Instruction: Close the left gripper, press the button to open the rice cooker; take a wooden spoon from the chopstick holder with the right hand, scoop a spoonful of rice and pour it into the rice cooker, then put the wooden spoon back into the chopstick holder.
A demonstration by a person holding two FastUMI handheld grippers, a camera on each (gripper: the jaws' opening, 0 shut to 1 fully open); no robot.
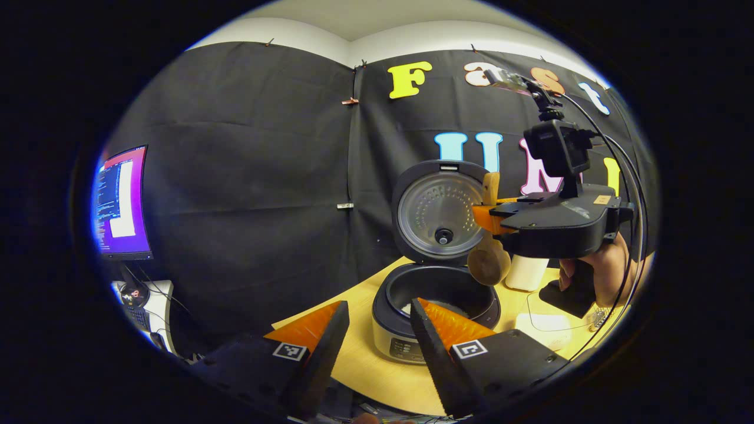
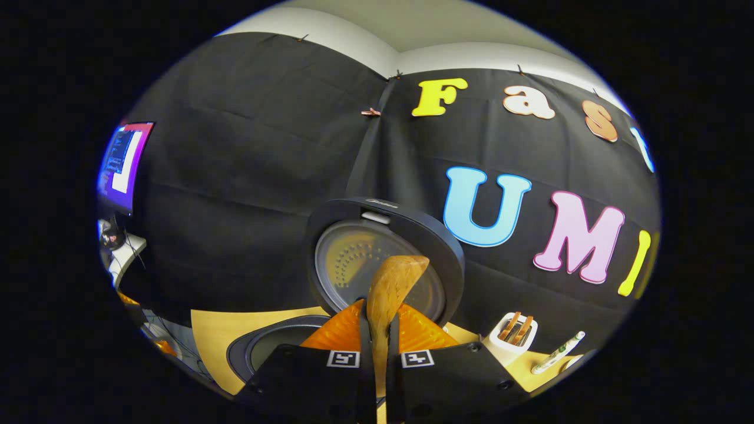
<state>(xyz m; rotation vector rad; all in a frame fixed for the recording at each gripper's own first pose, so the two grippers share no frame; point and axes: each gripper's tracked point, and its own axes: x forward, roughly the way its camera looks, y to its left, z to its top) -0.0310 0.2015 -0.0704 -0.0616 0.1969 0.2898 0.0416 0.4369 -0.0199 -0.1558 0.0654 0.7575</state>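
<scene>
My rice cooker (image 1: 436, 306) is dark grey around the rim, with a pale silvery front panel and a black inner pot. Its raised lid (image 1: 439, 211) is black outside, with a shiny silver plate inside, dotted in a ring of small holes. The wooden spoon (image 2: 392, 294) in my right claw (image 2: 380, 347) is warm honey-brown with faint grain. The tabletop (image 1: 359, 359) is light yellow wood. The chopstick holder (image 2: 511, 341) is cream-white, holding brown sticks. The monitor (image 1: 121, 203) glows purple and white.
</scene>
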